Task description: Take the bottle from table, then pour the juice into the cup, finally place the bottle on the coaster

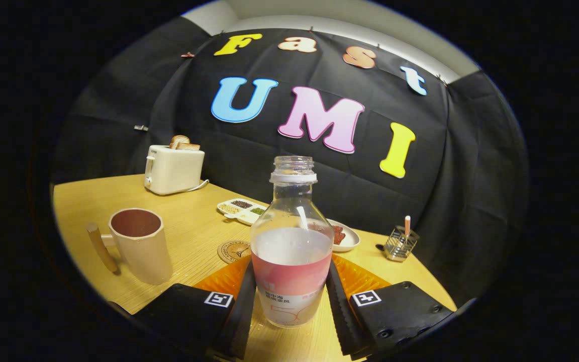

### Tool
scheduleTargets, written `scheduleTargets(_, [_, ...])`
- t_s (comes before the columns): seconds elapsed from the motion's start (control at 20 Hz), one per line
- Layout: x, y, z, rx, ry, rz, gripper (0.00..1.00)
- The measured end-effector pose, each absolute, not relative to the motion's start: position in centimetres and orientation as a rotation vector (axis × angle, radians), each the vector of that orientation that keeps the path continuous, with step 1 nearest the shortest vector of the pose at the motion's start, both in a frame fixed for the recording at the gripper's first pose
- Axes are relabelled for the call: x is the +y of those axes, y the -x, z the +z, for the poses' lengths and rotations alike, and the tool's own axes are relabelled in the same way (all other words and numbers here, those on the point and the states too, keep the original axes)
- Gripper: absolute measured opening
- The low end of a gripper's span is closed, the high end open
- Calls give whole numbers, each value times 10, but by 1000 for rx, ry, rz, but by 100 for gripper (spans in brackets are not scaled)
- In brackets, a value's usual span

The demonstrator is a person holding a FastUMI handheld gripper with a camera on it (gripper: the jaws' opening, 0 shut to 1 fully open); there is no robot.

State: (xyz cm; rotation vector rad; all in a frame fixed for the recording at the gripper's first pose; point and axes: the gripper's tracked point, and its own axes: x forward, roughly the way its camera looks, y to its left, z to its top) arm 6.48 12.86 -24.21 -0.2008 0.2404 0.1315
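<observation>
Gripper view: your gripper (pixel 292 296) was closed on bottle (pixel 292 241), both fingers pressing its labelled sides. Bottle stood upright, uncapped, apparently lifted off desk (pixel 194 226). Cup (pixel 141 244) sat near desk's left edge; coaster (pixel 234 251) between cup and bottle. Take looked done; pour and placing were left.

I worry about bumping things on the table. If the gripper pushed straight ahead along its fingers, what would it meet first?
The bottle: it already stands between the gripper's fingers, which look pressed on its sides. Beyond it lies a small plate, though depth there is unclear.
</observation>
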Motion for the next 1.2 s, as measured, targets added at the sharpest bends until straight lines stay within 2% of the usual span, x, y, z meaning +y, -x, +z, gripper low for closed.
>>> scheduleTargets(0.5, [146, -65, -215, 266, 619, 196, 70])
scheduleTargets(1.2, [192, -60, -234, 297, 1060, 337, 70])
